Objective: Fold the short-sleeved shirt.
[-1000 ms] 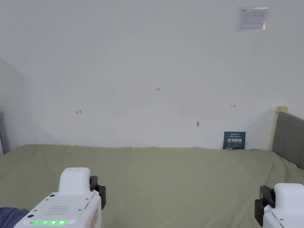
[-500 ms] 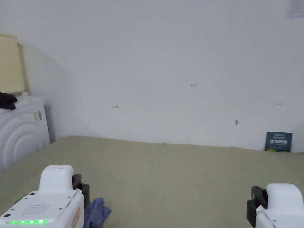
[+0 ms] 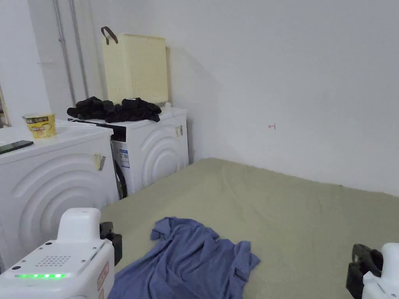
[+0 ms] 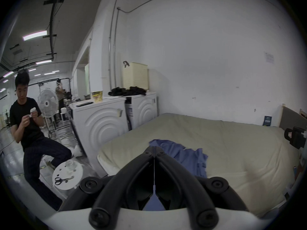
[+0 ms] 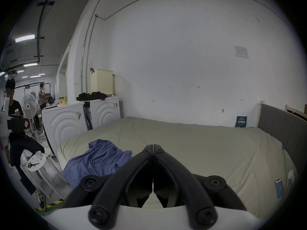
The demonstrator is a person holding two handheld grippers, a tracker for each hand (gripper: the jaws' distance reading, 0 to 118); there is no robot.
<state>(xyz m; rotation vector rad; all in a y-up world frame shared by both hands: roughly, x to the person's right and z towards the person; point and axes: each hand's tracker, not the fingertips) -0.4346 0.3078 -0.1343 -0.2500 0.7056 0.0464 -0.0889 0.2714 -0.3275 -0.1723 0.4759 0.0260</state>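
A blue short-sleeved shirt (image 3: 191, 261) lies crumpled on the near left corner of the green-sheeted bed (image 3: 296, 210). My left gripper (image 3: 112, 242) hovers at the shirt's left edge, above the bed corner. In the left gripper view its jaws (image 4: 154, 148) are shut with nothing between them, and the shirt (image 4: 184, 157) lies just beyond. My right gripper (image 3: 362, 268) hangs over bare sheet well to the right of the shirt. In the right gripper view its jaws (image 5: 153, 146) are also shut on nothing, with the shirt (image 5: 98, 160) to their left.
Two white washing machines (image 3: 58, 183) (image 3: 156, 148) stand against the bed's left side, carrying a cream basket (image 3: 134, 70), black clothes (image 3: 117, 109) and a yellow cup (image 3: 39, 124). A person (image 4: 28, 122) sits beyond, by a white stool (image 4: 66, 177). A phone (image 5: 279, 189) lies near the grey headboard (image 5: 282, 125).
The head camera has swung left, bringing the shirt and the washing machines into the picture. Both grippers stay low in the frame, shut, holding nothing.
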